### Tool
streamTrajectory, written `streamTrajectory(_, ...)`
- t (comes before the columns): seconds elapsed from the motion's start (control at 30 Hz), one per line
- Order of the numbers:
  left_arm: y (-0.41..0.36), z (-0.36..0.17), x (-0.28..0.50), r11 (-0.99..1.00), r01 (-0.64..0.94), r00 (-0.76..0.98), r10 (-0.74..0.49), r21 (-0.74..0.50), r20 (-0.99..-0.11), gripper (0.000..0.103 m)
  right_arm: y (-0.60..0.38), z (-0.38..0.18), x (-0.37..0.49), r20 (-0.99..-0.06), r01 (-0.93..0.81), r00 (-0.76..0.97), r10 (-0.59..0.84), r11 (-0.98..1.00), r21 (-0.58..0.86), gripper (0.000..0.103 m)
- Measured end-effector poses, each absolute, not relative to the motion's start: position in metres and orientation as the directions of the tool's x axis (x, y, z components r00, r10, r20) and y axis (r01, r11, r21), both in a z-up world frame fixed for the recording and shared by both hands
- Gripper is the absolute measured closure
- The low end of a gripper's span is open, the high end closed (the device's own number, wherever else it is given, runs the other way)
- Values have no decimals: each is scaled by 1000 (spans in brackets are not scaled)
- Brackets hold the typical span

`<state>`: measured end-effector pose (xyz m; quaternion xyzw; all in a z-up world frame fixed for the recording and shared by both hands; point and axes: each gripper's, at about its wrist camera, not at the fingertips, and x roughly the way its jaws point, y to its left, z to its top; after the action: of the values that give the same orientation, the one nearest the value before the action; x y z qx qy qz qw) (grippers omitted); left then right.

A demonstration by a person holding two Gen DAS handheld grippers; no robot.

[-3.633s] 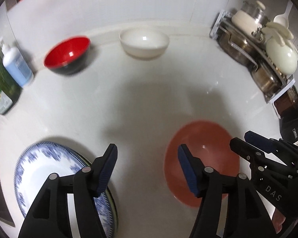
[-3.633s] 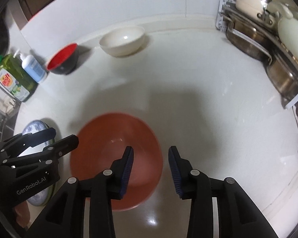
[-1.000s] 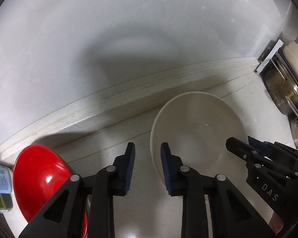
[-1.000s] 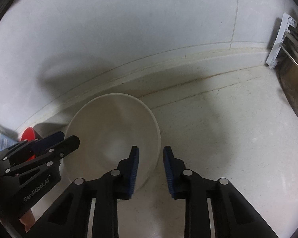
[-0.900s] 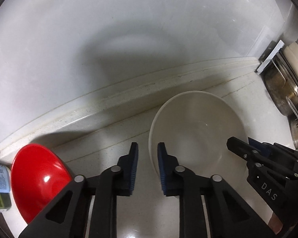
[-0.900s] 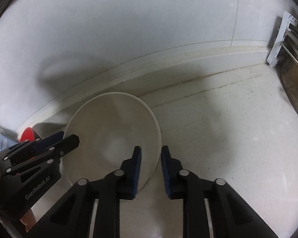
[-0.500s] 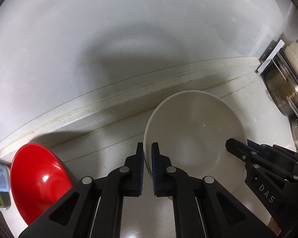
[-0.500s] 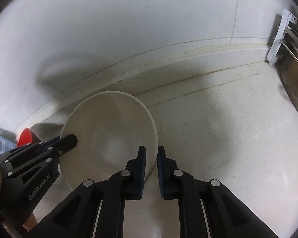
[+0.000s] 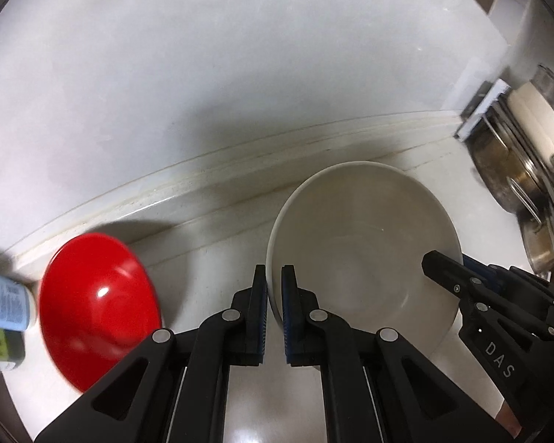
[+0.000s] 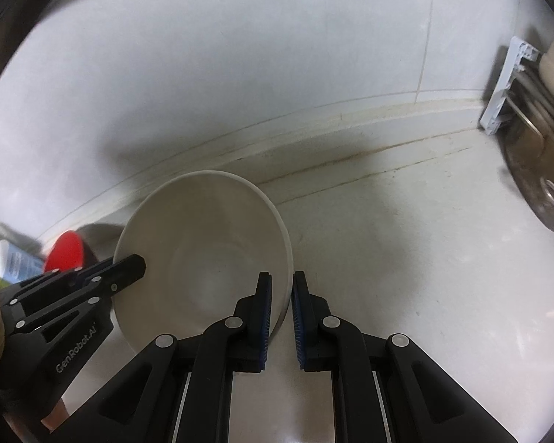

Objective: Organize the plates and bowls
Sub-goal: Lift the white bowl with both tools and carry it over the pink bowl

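Observation:
A cream bowl (image 9: 362, 243) (image 10: 203, 243) hangs a little above the pale counter near the back wall, held from both sides. My left gripper (image 9: 274, 277) is shut on its left rim, one blue pad inside and one outside. On the opposite rim my right gripper (image 10: 281, 284) is shut the same way. Each gripper also shows in the other's view, the right gripper (image 9: 458, 269) at the bowl's far side and the left gripper (image 10: 129, 262) likewise. A red bowl (image 9: 96, 306) (image 10: 64, 251) stands on the counter to the left.
Bottles (image 9: 0, 313) stand at the far left next to the red bowl. A rack of steel pots and a cream pot (image 9: 528, 170) (image 10: 539, 133) fills the right side. The tiled wall (image 9: 240, 74) rises just behind the bowls.
Both grippers closed onto the cream bowl's rim, left and right. The bowl has since come up a little off the counter and the view has shifted slightly.

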<state>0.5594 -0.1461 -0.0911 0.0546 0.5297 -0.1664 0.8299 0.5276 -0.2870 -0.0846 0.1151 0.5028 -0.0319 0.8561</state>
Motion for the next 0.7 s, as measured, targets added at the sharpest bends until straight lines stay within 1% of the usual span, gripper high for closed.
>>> streamTrajectory(0.37,-135,-49,499,928,358,421,-258,-102,-870,94,-283,-42,460,-840,164,541,38,975,150,90)
streamTrajectory(0.7,-135,-32,429,918,366,416,-310,-155,-855,94,-283,-20,389,-821,170,571,10,977,130,90)
